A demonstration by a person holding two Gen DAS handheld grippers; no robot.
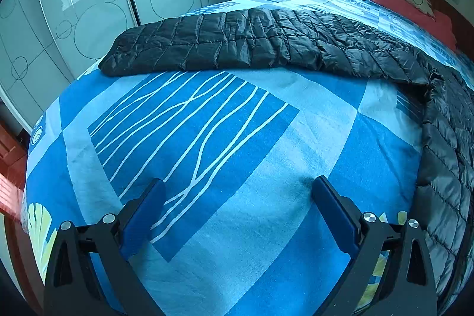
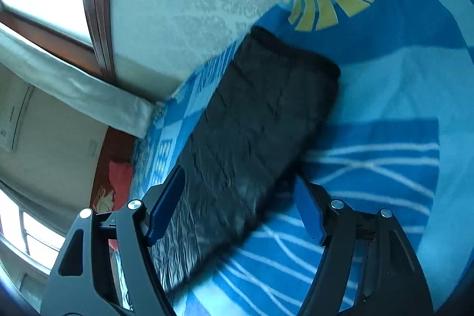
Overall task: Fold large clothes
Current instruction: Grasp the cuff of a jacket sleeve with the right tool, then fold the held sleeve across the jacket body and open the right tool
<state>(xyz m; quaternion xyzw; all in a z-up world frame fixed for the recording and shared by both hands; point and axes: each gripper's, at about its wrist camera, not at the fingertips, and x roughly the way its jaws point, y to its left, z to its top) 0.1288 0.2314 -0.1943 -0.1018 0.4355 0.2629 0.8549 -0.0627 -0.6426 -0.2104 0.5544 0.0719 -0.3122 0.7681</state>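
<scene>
While both tools gape, black jacket [image 1: 266, 40] on bedspread [image 1: 237, 153].

The left gripper [image 1: 237, 197] is built from two matte black arms, each pierced by a tall triangular cut-out, and each arm is tipped with a long, flat, dark blue pad [image 1: 336, 216] with rounded corners. Round silver screw heads are set in pairs at the pivots on both sides, where short black links are joined to the finger mounts. The right gripper [image 2: 237, 205] is made in the same way: black arms with triangular cut-outs, paired silver screws at the pivots, and blue pads [image 2: 166, 202] fixed along the inner faces of the fingers.
</scene>
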